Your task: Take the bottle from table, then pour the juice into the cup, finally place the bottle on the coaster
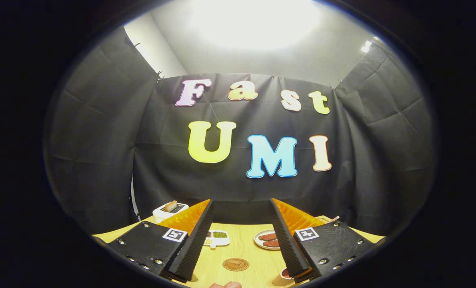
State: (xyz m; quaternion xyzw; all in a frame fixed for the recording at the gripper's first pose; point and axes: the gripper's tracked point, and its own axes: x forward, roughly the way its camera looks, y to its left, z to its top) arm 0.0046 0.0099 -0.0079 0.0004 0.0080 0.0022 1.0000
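- A small pinkish shape, seemingly a fingertip [226, 285], peeks in closest to the camera, below the gap between the fingers; too little of it shows to be sure.
- The gripper [241, 205] is held level over the wooden table [242, 250], pointing at the booth's back wall, its two fingers spread wide with nothing between them.
- Each finger [194, 240] has a black ribbed inner pad and an orange ribbed outer face, and each black mount carries a square marker tag [174, 235].
- The coaster [235, 264], a round brown disc with a stamped pattern, lies flat on the table in the gap between the fingers, near their bases and bare on top.
- Beyond it, a white divided dish [217, 238] with green and pale contents sits just beside the left finger.
- A white plate [267, 240] with reddish-brown slices sits against the right finger, partly hidden by it.
- A white toaster [169, 209] with a slice of bread standing in it is at the table's far left corner, beyond the left finger.
- A small red-and-white object [286, 273] shows under the right finger's base; what it is cannot be told.
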